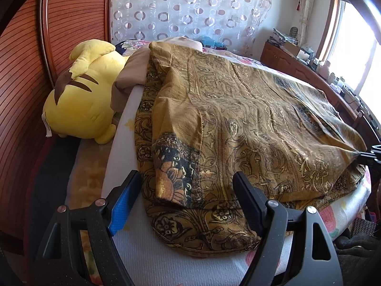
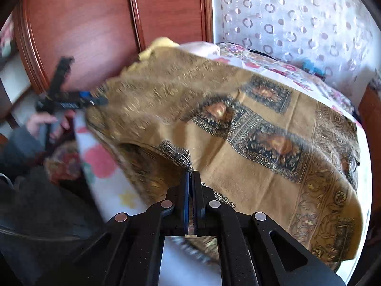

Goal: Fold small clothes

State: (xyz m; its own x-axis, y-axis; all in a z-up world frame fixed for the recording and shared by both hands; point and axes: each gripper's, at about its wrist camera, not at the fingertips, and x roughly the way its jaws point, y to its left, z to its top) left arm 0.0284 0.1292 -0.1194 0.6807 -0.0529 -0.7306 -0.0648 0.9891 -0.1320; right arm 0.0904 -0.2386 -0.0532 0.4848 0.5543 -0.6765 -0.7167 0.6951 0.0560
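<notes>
Far left: yellow plush toy (image 1: 83, 95) on its side against the reddish wood panel (image 1: 28, 71), off the work area, probably pushed clear for folding. White tag (image 1: 47, 128) on its lower edge; printing too small to read.

Next over: left gripper (image 1: 188, 205), jaws wide apart, nothing between the pads, hovering above the near hem of the garment. In the right wrist view, seen from the side at the garment's left edge; touching or not cannot be told through the blur. Likely waiting to take that side.

Centre: mustard patterned garment (image 1: 238, 124) spread across the bed (image 1: 147, 257), one short sleeve (image 1: 176, 166) already lying flat on the body, floral bedsheet (image 2: 104, 157) beneath. No brand or lettering readable anywhere on the cloth.

Right: right gripper (image 2: 190, 178) clamped tight on the garment's edge, fabric pinched between the pads and lifted off the sheet into a tent, apparently to carry this side over for a fold. Circle-patterned curtain (image 2: 297, 23) behind, cluttered wooden cabinet (image 1: 297, 62) by the window.
</notes>
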